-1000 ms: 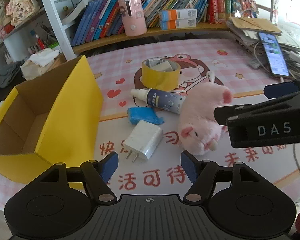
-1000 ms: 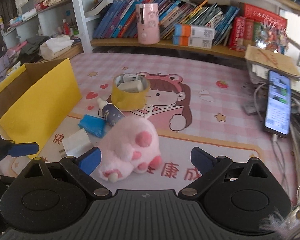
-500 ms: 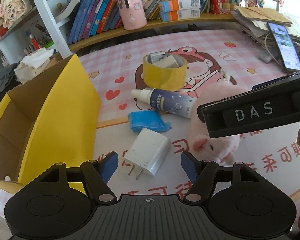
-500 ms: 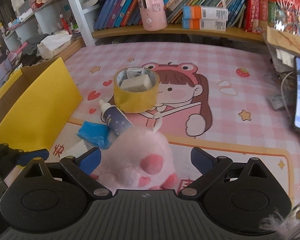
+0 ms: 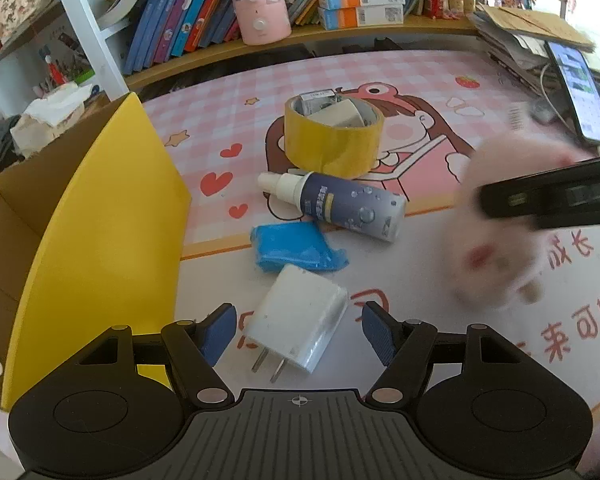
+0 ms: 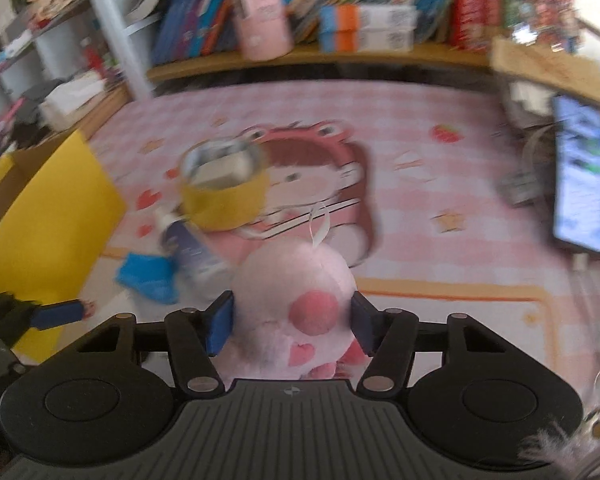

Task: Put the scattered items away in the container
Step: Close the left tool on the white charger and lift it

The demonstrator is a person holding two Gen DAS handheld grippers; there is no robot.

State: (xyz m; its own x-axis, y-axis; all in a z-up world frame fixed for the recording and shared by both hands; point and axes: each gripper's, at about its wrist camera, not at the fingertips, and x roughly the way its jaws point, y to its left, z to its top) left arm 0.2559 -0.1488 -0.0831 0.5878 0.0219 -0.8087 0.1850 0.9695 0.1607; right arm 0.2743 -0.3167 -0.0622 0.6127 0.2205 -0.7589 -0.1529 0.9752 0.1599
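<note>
A white charger (image 5: 296,320) lies on the mat between the fingers of my left gripper (image 5: 298,330), which is open; its pads do not touch it. Beyond the charger lie a blue packet (image 5: 292,248), a spray bottle (image 5: 340,204) and a yellow tape roll (image 5: 332,140) with small items inside. My right gripper (image 6: 290,328) is closing its jaws on the pink plush toy (image 6: 296,280), and both pads press its sides. In the left wrist view the plush toy (image 5: 500,248) is blurred. The yellow cardboard box (image 5: 100,220) stands open at the left.
A phone (image 5: 580,92) on a cable lies at the mat's right edge beside stacked papers. A low shelf of books with a pink canister (image 5: 256,0) runs along the back. A tissue pack (image 5: 48,116) sits behind the box.
The right gripper's jaws have come in from wide open onto the plush toy, which is now blurred. The left gripper has moved forward, so the charger now lies between its fingers.
</note>
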